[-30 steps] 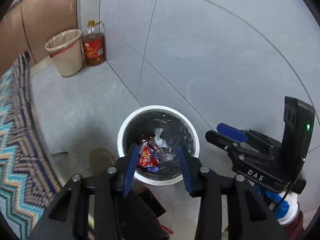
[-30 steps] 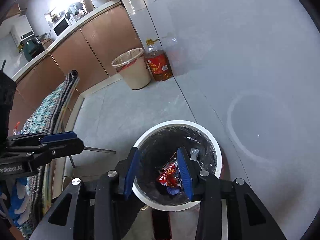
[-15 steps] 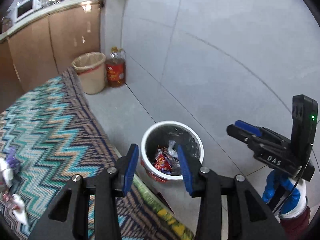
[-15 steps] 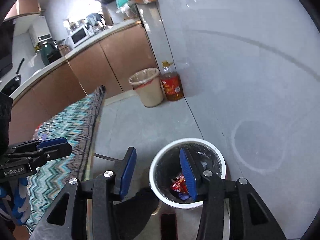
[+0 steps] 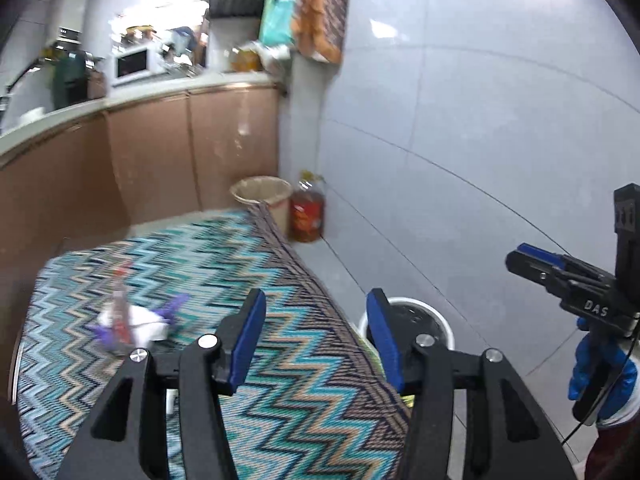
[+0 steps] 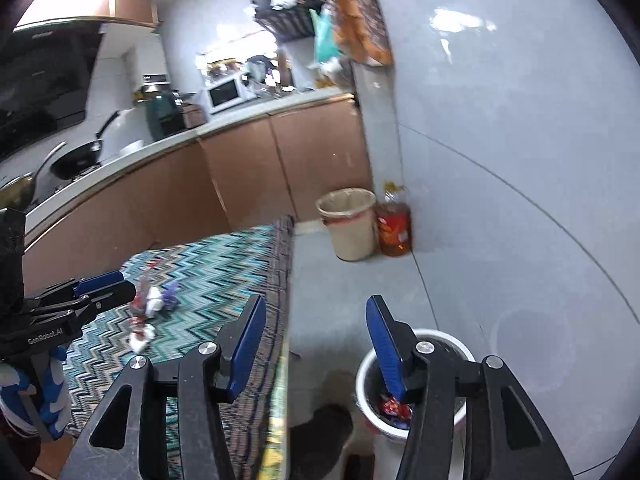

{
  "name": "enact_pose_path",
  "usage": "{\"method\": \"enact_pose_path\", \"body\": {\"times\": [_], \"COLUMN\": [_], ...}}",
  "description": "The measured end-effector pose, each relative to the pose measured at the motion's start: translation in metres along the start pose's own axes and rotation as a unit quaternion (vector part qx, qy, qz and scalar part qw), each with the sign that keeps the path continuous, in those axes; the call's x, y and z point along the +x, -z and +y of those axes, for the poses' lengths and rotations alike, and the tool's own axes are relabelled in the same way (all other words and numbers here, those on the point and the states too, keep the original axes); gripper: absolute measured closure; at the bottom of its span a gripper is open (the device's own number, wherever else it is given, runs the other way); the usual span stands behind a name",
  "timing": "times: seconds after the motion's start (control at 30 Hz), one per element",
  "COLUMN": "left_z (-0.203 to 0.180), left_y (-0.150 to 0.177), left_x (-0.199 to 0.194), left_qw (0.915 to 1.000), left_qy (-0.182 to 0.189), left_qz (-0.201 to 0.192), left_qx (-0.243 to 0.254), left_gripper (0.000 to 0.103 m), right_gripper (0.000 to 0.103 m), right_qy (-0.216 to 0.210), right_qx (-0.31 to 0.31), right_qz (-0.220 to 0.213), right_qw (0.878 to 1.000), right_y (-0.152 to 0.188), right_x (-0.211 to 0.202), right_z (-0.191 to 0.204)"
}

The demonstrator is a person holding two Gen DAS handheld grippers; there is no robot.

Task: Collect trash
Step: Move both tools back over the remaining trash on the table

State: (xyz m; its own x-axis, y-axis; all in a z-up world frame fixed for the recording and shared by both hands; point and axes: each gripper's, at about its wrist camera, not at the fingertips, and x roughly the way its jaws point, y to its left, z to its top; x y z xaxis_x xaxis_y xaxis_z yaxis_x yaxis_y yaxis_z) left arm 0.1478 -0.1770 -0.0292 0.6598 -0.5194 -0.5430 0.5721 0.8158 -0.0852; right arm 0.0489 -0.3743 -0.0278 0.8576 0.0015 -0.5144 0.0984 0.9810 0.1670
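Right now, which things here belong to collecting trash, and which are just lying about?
Job:
crumpled wrappers on the zigzag tablecloth
white bin holding wrappers

Lying about:
beige bin
oil bottle
microwave
wok

Bright indoor light, glare on the wall tiles [image 6: 460,24], motion blur, fisheye-curved edges.

Grey tiled walls [image 5: 460,120] and floor [image 6: 360,280] meet brown cabinets [image 6: 248,168] under a cluttered, brightly lit counter [image 5: 132,92].
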Motion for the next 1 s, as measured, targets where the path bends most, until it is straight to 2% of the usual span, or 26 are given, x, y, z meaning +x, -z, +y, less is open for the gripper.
{"method": "enact_pose_path", "body": {"times": [0.23,0.5,0.7,1.0], "left_z": [0.044,0.091,0.124,0.163], "left_y": [0.008,0.027,0.045,0.067], "left_x": [-0.057,-0.104,-0.115,-0.110], "left_qw": [0.9940,0.9821,0.9757,0.9673], "left_qy": [-0.098,-0.165,-0.192,-0.224], "left_qz": [-0.046,-0.078,-0.076,-0.061], "left_qx": [-0.017,-0.046,-0.073,-0.103], "left_gripper": [0.052,0.051,0.050,0.050], "right_gripper": [0.050,0.048,0.048,0.048], "right_qy": [-0.024,-0.052,-0.063,-0.076], "right_qx": [-0.042,-0.073,-0.084,-0.104], "right_qz": [-0.015,-0.018,-0.007,0.011], "right_qw": [0.999,0.996,0.994,0.992], "right_y": [-0.009,-0.015,-0.017,-0.019], "right_x": [-0.012,-0.011,0.002,0.026], "right_z": [0.051,0.094,0.116,0.144]}}
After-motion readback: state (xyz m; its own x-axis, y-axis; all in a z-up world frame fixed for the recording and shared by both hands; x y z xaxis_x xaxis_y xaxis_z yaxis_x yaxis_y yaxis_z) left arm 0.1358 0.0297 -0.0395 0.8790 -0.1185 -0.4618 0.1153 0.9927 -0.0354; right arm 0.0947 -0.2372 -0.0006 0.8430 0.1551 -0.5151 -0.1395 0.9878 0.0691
